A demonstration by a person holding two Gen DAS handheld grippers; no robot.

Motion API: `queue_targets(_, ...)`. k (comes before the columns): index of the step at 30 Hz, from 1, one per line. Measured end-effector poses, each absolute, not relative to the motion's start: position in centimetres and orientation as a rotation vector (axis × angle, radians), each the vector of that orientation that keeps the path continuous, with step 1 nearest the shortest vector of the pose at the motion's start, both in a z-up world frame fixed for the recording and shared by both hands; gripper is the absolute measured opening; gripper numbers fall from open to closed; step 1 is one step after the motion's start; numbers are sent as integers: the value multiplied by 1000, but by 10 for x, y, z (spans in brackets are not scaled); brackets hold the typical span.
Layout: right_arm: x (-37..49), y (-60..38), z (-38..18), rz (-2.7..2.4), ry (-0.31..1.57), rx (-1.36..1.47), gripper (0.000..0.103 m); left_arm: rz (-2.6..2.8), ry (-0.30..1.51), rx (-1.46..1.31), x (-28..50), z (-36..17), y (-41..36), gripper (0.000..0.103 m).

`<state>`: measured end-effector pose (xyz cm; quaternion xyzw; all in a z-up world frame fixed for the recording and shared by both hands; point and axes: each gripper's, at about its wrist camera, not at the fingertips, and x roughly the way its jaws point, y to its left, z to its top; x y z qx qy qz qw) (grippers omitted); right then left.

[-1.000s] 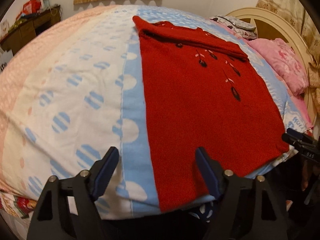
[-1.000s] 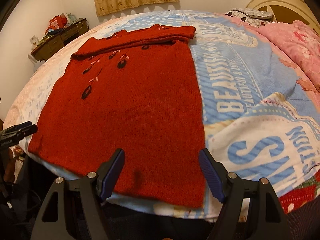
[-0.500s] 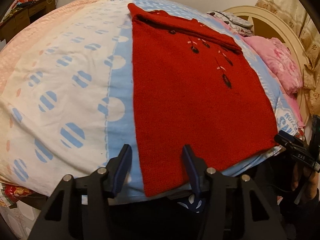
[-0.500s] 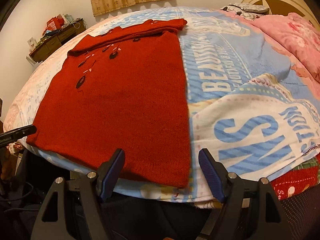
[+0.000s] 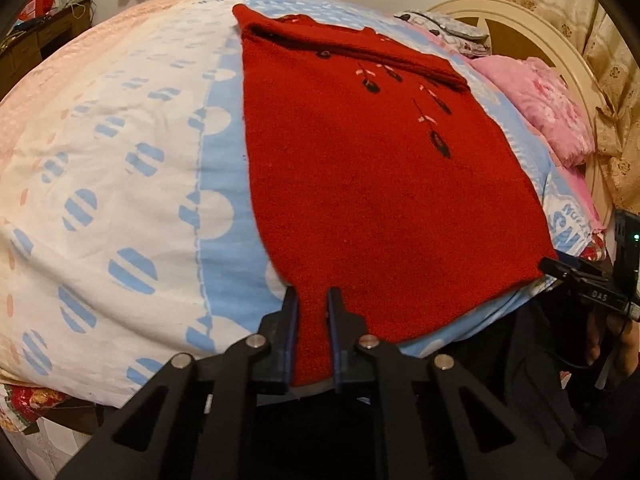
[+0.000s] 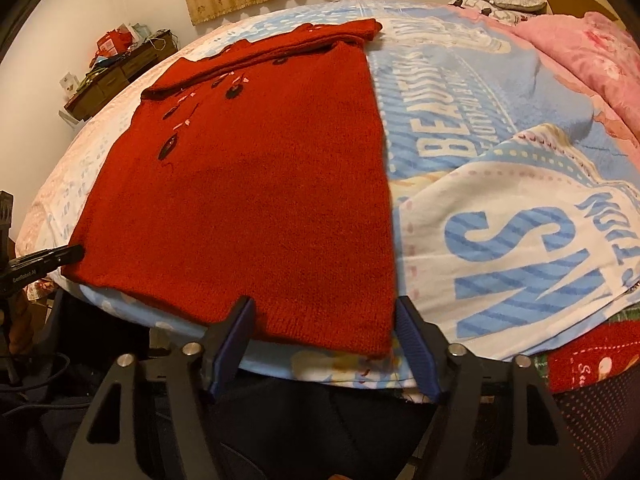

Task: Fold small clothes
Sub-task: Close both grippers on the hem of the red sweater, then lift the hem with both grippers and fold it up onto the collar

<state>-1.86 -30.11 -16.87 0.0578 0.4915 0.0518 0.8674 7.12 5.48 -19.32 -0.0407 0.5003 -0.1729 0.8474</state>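
A red knitted sweater (image 5: 380, 180) with dark leaf embroidery lies flat on the bed, its top part folded over at the far end. My left gripper (image 5: 312, 294) is at the near left corner of the hem, its jaws closing, with the red knit pinched between the pads. In the right wrist view the sweater (image 6: 260, 180) reaches to the bed's near edge. There my right gripper (image 6: 324, 306) straddles the near right hem corner. Its jaws are closing, with the cloth between them but untouched by the pads. The left gripper's tip (image 6: 60, 254) shows at the sweater's left corner.
A blue and white printed bedcover (image 5: 120, 160) spreads under the sweater and carries large letters (image 6: 520, 240) on the right. A pink quilt (image 6: 600, 52) and a cream headboard (image 5: 520, 12) lie at the far right. At the far left stands a cluttered dark desk (image 6: 116, 76).
My left jaws have come together from wide apart onto the sweater's near left hem corner. My right jaws have narrowed a little and dropped closer to the near right corner.
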Motion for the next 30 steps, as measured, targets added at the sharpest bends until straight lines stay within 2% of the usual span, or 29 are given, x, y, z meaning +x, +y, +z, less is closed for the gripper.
queue_targets(3,-19,-303,-170,107,1036,128,66,-372,1048,-92,71,-192,54,13)
queue_targets(6,-19,-307,-171,120,1041,159,59,-364,1057,-92,71,-195,53,15)
queue_targets(11,-18,-310,-173,127,1037,189,51,-382,1084,-154,74,-195,58,39)
queue_targets(14,-19,-312,-172,129,1031,205,50,-380,1084,-156,71,-193,58,43)
queue_targets(15,-19,-312,-171,130,1028,205,50,-383,1083,-146,70,-193,57,43)
queue_targets(16,-19,-312,-170,131,1023,206,45,-390,1081,-125,69,-193,55,39)
queue_targets(17,-20,-312,-170,135,1018,208,35,-385,1080,-105,68,-194,53,22)
queue_targets(18,-20,-312,-169,139,1014,209,30,-373,1079,-88,67,-194,53,12)
queue_targets(19,-20,-312,-168,141,1008,209,18,-373,1079,-88,68,-194,54,10)
queue_targets(20,-21,-312,-167,145,1000,211,11,-377,1075,-96,67,-192,56,9)
queue_targets(30,-28,-321,-142,170,876,276,8,-423,932,-162,64,-154,70,9)
